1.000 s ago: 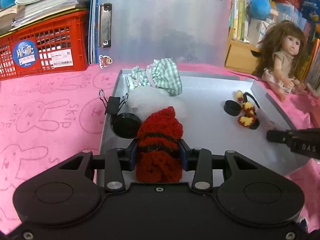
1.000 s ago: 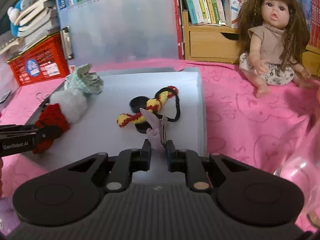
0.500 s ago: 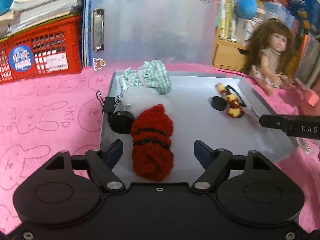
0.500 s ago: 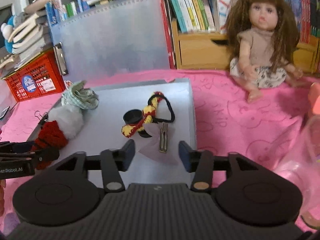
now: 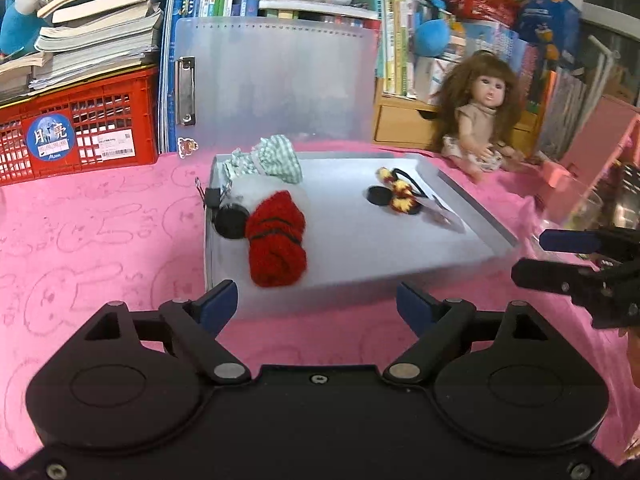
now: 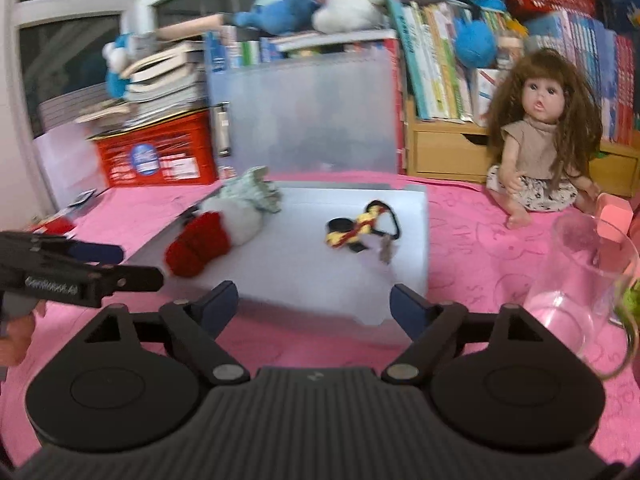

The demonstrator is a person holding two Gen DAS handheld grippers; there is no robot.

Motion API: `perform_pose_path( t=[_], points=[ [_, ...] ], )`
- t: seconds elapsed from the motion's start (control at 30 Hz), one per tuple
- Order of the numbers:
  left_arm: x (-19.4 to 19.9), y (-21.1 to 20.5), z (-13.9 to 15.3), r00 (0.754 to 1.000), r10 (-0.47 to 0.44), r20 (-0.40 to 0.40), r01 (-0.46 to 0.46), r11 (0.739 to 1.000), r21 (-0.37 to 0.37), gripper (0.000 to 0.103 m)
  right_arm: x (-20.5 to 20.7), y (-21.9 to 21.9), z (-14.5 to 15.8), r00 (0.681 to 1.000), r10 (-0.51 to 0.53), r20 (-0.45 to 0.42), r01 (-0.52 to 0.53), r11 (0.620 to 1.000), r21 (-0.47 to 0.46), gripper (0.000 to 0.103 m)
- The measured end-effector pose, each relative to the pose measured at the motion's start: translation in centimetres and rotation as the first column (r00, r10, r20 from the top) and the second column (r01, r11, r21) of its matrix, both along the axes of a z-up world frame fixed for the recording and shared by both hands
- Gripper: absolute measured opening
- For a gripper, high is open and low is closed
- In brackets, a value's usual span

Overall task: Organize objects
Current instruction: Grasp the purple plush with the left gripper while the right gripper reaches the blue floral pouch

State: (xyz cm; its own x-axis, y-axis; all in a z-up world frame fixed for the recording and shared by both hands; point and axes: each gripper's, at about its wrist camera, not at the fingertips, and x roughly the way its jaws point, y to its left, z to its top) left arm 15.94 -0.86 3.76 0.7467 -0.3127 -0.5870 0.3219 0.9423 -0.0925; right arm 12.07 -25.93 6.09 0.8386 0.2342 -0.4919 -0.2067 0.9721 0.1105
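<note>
Tray (image 5: 472, 208) holds red knit roll (image 5: 276, 240) and hair tie (image 5: 396, 194), grouped for tidying; left tool (image 5: 316, 304) and right tool (image 6: 314, 300) gape wide, gripping nothing.

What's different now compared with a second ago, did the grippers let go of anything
Both let go and drew back off the tray. The left gripper released the red knitted piece, which lies at the tray's front left. The right gripper released the hair clip, now beside the yellow-and-red hair tie. The green checked scrunchie and doll stayed put.
</note>
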Motion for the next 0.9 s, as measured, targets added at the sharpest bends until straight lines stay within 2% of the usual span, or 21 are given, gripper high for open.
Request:
perform_pose_path(
  t=[0.13, 0.2, 0.47, 0.6, 0.73, 0.9],
  points=[
    [-2.9, 0.3, -0.1, 0.999, -0.023, 0.047, 0.022, 1.0, 0.013, 0.088, -2.8, 0.6, -0.3, 0.998, 0.059, 0.021, -0.059, 0.998, 0.002, 0.096],
    [-4.2, 0.5, -0.3, 0.997, -0.033, 0.063, 0.032, 0.999, 0.016, 0.089, -4.0, 0.8, -0.5, 0.997, 0.07, 0.037, -0.07, 0.998, 0.007, 0.102],
    [-8.2, 0.4, -2.0, 0.992, -0.07, 0.103, 0.067, 0.997, 0.038, 0.091, -7.3, 1.8, -2.2, 0.989, 0.136, 0.05, -0.136, 0.991, -0.004, 0.103],
    [-8.7, 0.1, -3.0, 0.992, -0.079, 0.099, 0.074, 0.996, 0.053, 0.092, -7.7, 2.3, -3.5, 0.99, 0.134, 0.044, -0.133, 0.991, -0.024, 0.103],
    [-8.8, 0.0, -3.9, 0.993, -0.069, 0.097, 0.063, 0.996, 0.06, 0.092, -7.6, 2.3, -4.7, 0.991, 0.117, 0.068, -0.117, 0.993, -0.006, 0.103],
    [-8.4, 0.4, -4.8, 0.996, -0.049, 0.073, 0.046, 0.998, 0.033, 0.092, -7.5, 2.1, -4.8, 0.989, 0.116, 0.089, -0.118, 0.993, 0.021, 0.103]
  ],
)
